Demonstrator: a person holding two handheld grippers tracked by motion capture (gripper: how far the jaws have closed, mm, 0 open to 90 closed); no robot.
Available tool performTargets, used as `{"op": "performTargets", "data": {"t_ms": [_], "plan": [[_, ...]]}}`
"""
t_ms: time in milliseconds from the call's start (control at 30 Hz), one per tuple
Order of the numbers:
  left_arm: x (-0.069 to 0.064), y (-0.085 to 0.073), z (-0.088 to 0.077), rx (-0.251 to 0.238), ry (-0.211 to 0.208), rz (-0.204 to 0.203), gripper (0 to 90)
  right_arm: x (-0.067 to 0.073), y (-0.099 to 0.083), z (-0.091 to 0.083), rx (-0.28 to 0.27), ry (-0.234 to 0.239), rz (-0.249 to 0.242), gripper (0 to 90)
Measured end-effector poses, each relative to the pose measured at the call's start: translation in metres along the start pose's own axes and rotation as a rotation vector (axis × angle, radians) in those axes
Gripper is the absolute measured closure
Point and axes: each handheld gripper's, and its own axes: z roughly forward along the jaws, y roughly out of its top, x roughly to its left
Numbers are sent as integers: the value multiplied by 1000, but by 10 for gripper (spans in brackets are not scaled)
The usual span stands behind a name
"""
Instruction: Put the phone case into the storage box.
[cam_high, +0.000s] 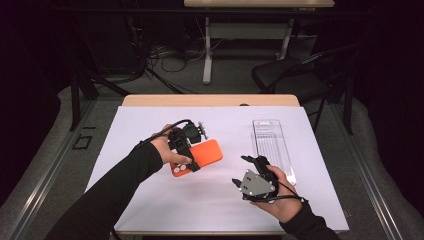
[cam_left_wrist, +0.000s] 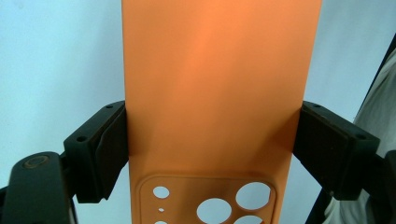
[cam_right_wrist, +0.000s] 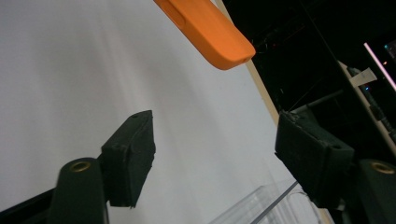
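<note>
Orange phone case clamped across left tool; right tool apart, jaws wide, empty.

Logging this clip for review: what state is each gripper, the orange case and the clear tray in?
Left gripper: shut on the case's two long edges.
Right gripper: open, nothing between the jaws.
Case: held off the table, back side with the camera holes up.
Tray: lying flat on the white sheet, empty, untouched.
</note>
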Motion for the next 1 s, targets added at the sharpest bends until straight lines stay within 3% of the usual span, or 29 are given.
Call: {"op": "performTargets", "data": {"t_ms": [167, 467, 700, 933, 1000], "plan": [[0, 3, 1, 4, 2, -2, 159, -4, 5, 5, -1, -16, -69, 359], [2, 4, 4, 5, -2, -7, 159, -7, 11, 13, 62, -30, -189, 430], [2, 5, 5, 10, 0, -8, 159, -7, 13, 18, 66, -24, -196, 451], [1, 7, 7, 19, -8, -7, 159, -3, 16, 21, 69, -39, -254, 463], [1, 8, 8, 19, -6, -5, 159, -3, 16, 22, 76, -34, -239, 460]]}}
